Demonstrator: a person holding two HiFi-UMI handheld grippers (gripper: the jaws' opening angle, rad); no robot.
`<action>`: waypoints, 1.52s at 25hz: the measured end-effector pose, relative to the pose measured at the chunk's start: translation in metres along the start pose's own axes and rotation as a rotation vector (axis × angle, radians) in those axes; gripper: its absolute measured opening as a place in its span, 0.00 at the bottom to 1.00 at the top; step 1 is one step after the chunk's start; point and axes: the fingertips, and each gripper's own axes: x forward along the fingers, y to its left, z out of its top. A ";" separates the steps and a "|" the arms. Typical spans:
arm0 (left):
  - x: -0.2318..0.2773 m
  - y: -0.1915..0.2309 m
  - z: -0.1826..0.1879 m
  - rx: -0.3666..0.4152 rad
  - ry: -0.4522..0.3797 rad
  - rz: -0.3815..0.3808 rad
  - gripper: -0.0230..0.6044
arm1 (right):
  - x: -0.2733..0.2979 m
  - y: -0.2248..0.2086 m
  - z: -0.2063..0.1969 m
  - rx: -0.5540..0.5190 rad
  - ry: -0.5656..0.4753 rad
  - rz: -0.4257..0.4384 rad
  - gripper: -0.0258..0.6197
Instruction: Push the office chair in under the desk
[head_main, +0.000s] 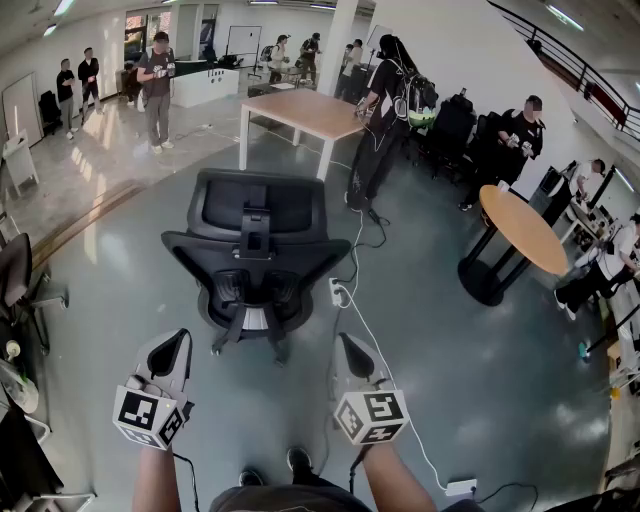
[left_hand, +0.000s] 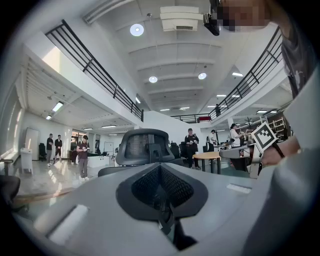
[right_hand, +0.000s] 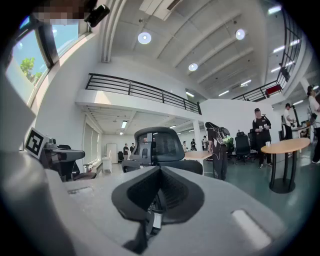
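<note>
Floor (head_main: 470, 370): glossy grey-green, paler and sunlit at the far left.
Walls (head_main: 450, 50): white, with a white pillar (head_main: 338, 40) at the far end.
Ceiling lamps (right_hand: 144, 37): round, lit, set in a high white ceiling.
Balcony railing (right_hand: 145, 90): black, ran along an upper level.
Window (right_hand: 27, 60): high up, with a tree and sky outside.
Round table (head_main: 522, 228): wooden top on a black pedestal, at the right.
Cable (head_main: 385, 355): white, lay across the floor to a power strip (head_main: 462, 487).
People (head_main: 157, 85): several stood in the far part.

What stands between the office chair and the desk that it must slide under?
Nothing visible lies between the office chair and the desk. A person with a backpack stands at the desk's right corner, and a power strip lies beside the chair's base.
</note>
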 end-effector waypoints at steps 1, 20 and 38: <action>0.000 0.000 -0.001 0.001 0.000 -0.001 0.06 | 0.001 -0.001 -0.001 -0.001 0.000 -0.002 0.03; -0.015 0.004 -0.005 -0.006 0.005 -0.012 0.06 | -0.003 0.030 0.003 -0.026 -0.024 0.009 0.03; -0.037 0.000 -0.014 0.003 0.016 -0.087 0.06 | -0.036 0.043 -0.010 -0.018 -0.038 -0.086 0.03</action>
